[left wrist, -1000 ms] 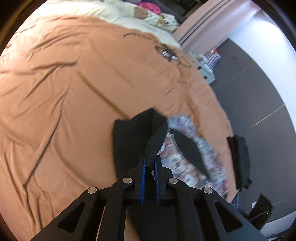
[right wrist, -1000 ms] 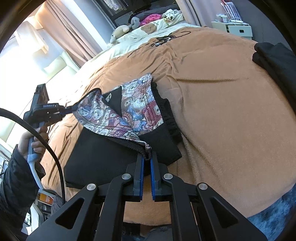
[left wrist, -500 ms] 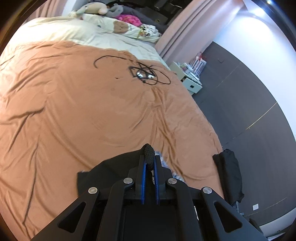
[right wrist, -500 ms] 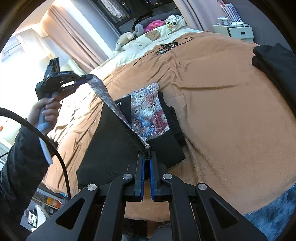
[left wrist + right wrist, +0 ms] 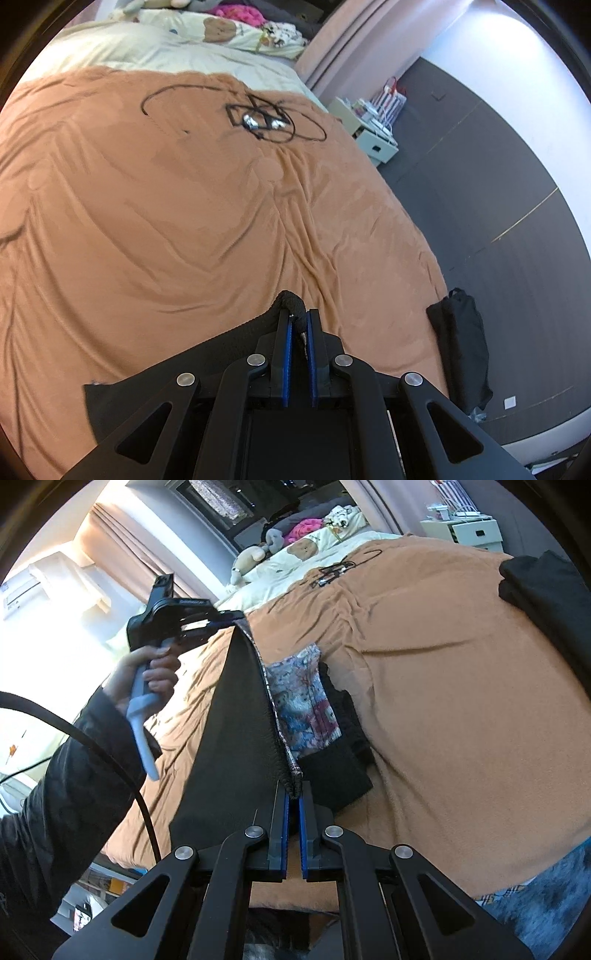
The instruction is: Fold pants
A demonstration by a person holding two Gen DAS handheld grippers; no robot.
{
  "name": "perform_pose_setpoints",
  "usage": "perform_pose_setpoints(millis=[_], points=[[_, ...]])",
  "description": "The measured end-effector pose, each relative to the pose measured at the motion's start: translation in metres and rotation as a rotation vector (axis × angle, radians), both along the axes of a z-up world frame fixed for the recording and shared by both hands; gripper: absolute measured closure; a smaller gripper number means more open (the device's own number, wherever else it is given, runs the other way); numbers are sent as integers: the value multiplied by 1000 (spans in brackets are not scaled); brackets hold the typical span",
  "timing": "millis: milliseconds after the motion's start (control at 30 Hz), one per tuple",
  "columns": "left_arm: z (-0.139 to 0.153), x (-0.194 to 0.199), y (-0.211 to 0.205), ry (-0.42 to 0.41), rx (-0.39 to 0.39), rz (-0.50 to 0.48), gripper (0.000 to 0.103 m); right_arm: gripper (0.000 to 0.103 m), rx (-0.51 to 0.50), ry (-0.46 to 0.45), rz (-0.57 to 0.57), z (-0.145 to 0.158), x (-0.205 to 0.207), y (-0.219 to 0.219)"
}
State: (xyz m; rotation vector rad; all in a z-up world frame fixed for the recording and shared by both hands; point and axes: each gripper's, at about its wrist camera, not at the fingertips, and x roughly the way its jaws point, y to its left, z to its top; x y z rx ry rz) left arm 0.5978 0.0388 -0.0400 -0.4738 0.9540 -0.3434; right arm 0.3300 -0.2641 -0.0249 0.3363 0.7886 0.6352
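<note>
Covering nearly the whole bed, the blanket [image 5: 461, 701] is wrinkled and soft, so a laid fold could be dragged askew by it or left rumpled. The pants [image 5: 229, 738] are held up off the blanket near its front edge, stretched as a taut dark panel between the two tools, while their lower part, with patterned lining [image 5: 306, 701] showing, lies on the blanket beneath. The largest risk is judged to be an uneven fold: if one held corner is carried farther than the other, the raised half would be set down crooked over the lying half. The left gripper [image 5: 298, 325] is clamped on a bunched black edge, and the right gripper [image 5: 293, 797] is clamped on the hem corner; only little cloth is seen between each pair of fingers, so a slip under tension is possible. A cable [image 5: 258, 122] near the blanket's far edge could be snagged if the cloth is swung that far.
</note>
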Motion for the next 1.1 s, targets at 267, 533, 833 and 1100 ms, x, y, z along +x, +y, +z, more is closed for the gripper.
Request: perform_pose_setpoints(millis=[267, 533, 833, 1100], points=[[-27, 25, -20, 42, 4, -25, 96, 102, 9, 33, -50, -5, 7, -7], [-61, 42, -44, 109, 63, -63, 95, 101, -15, 95, -71, -18, 13, -8], [-60, 25, -26, 136, 55, -33, 43, 49, -53, 96, -109, -5, 12, -6], [-53, -19, -2, 141, 88, -33, 42, 47, 17, 93, -53, -9, 23, -9]])
